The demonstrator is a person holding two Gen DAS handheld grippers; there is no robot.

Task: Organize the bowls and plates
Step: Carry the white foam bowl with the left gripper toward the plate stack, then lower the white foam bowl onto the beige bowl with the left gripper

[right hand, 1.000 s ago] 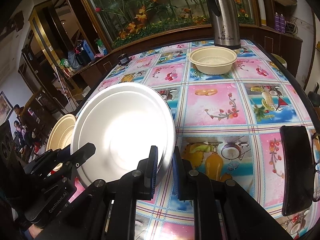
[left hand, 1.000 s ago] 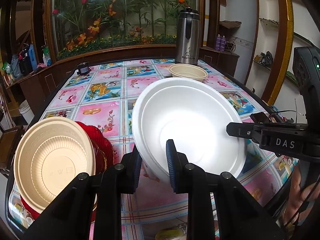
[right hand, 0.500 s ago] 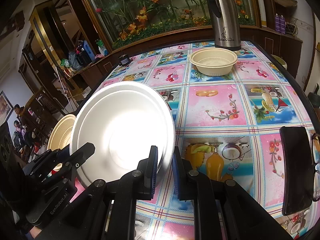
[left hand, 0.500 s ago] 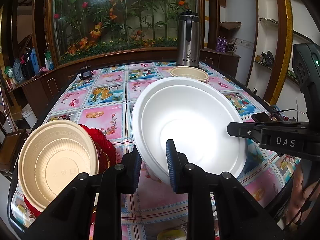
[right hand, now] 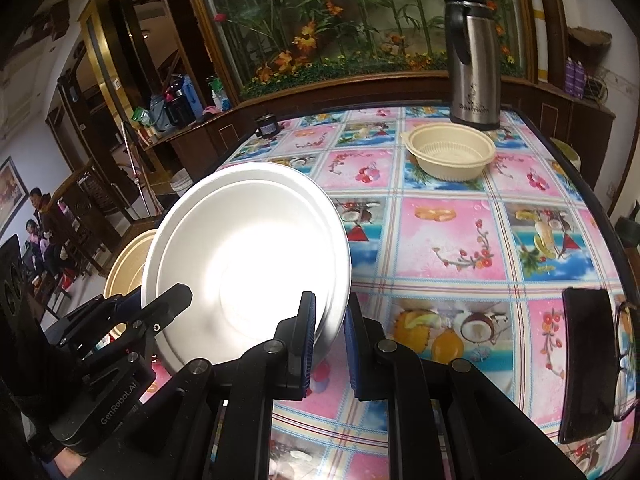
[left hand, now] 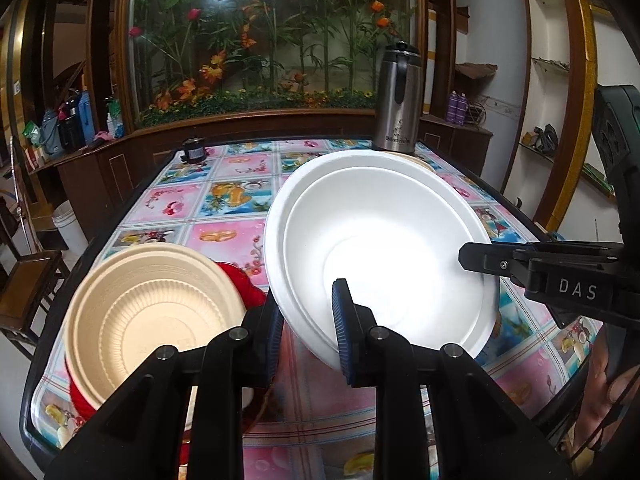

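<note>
Both grippers clamp the white foam bowl stack at opposite rims, L gripper near edge, R gripper far side, held tilted off the table; uneven pull could crack foam or split the stack.

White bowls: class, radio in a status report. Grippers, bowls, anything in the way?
Left gripper and right gripper both shut on white bowls' rim. Bowls tilted, off the table. Beige bowl on red dish alongside.
</note>
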